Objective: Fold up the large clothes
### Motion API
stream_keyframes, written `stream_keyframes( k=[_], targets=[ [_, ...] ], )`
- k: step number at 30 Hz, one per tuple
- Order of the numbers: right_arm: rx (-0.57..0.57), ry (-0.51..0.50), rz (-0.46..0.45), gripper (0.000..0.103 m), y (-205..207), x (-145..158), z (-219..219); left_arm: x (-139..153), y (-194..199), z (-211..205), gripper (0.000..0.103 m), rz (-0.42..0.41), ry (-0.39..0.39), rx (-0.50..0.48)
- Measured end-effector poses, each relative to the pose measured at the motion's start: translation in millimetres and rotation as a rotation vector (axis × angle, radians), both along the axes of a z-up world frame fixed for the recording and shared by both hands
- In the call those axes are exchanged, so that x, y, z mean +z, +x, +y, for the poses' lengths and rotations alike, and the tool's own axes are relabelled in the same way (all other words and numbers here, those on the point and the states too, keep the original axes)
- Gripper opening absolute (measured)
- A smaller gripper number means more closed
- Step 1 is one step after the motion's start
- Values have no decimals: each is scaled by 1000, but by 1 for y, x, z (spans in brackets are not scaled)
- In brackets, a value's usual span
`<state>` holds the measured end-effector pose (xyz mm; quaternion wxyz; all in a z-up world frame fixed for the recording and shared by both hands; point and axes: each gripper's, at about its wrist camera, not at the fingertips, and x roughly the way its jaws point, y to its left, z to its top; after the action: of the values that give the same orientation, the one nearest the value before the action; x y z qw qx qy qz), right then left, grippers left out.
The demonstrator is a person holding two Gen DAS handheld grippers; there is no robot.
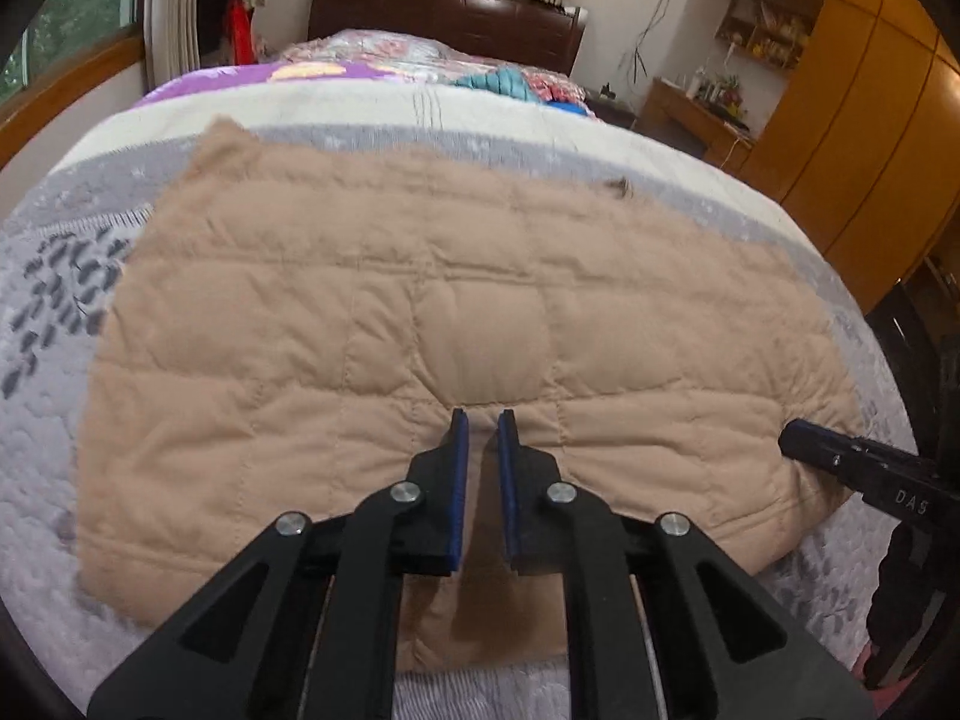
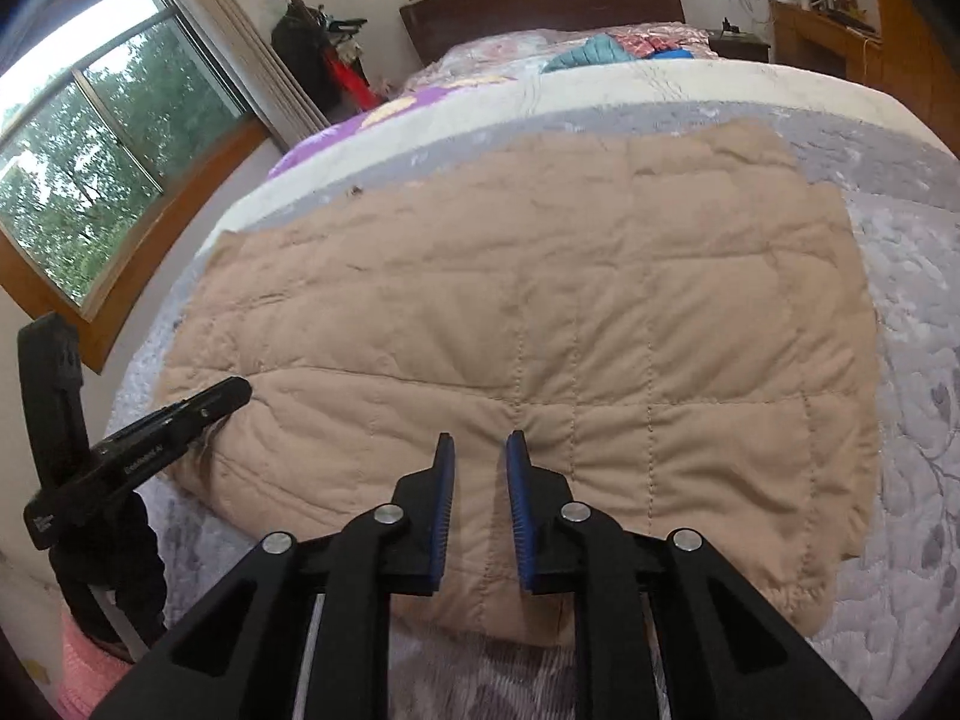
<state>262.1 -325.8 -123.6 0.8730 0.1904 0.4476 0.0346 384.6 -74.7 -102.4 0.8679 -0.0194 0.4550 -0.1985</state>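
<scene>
- Tan quilted coat (image 1: pixel 456 312), folded into a flat rectangle, lies on the grey patterned bedspread (image 1: pixel 54 324).
- Left gripper (image 1: pixel 483 420): jaws slightly apart, nothing pinched, above the coat's near edge.
- Right gripper (image 2: pixel 480 441): likewise parted, empty.
- No containers visible.

The bed (image 1: pixel 36 480) wears a grey-white flowered cover. A tan quilted garment (image 1: pixel 420 300) lies flat across it. Farther toward the dark headboard (image 1: pixel 444 18) lie a purple floral quilt (image 1: pixel 240 75) and a teal cloth (image 1: pixel 498 84).
</scene>
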Motion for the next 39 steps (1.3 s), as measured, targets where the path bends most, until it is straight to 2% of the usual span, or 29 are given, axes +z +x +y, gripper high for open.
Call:
stream_keyframes(
  k=[7, 12, 15, 18, 19, 20, 21, 22, 24, 25, 27, 28, 30, 33, 39],
  targets=[
    [-4, -1, 2, 13, -1, -27, -1, -23, -2, 0, 9, -18, 43, -48],
    [-12, 4, 1, 11, 1, -28, -1, -27, 0, -5, 9, -20, 47, -41],
    [0, 1, 16, 11, 2, -19, 0, -21, 4, -4, 8, 20, 36, -24],
    [13, 104, -22, 20, -10, 0, -20, 0, 6, 2, 9, 62, -1, -32],
    [6, 149, -63, 33, -20, 11, -36, 9, 5, 10, 12, 52, -23, -33],
    [-10, 168, -86, 37, -25, 16, -47, 19, 3, 20, 12, 30, -46, -26],
    [-44, 180, -108, 49, -34, 24, -66, 31, 1, 35, 18, 7, -74, -13],
    [-78, 181, -118, 57, -38, 28, -81, 41, 2, 53, 35, -9, -102, 0],
    [-134, 172, -109, 68, -44, 30, -109, 53, 9, 83, 60, -21, -136, 27],
    [-153, 176, -96, 75, -45, 27, -122, 55, 14, 98, 60, -27, -130, 41],
    [-160, 240, -64, 78, -41, 15, -148, 53, 27, 126, 61, -32, -82, 100],
    [-159, 286, -47, 78, -37, 6, -156, 49, 36, 142, 61, -12, -85, 124],
    [-148, 379, -21, 78, -27, -12, -169, 37, 49, 167, 62, 47, -138, 153],
    [-142, 429, 0, 80, -13, -30, -176, 17, 65, 190, 62, 110, -206, 171],
    [-104, 464, -14, 86, 8, -41, -177, -11, 92, 185, 68, 173, -315, 132]
  ],
)
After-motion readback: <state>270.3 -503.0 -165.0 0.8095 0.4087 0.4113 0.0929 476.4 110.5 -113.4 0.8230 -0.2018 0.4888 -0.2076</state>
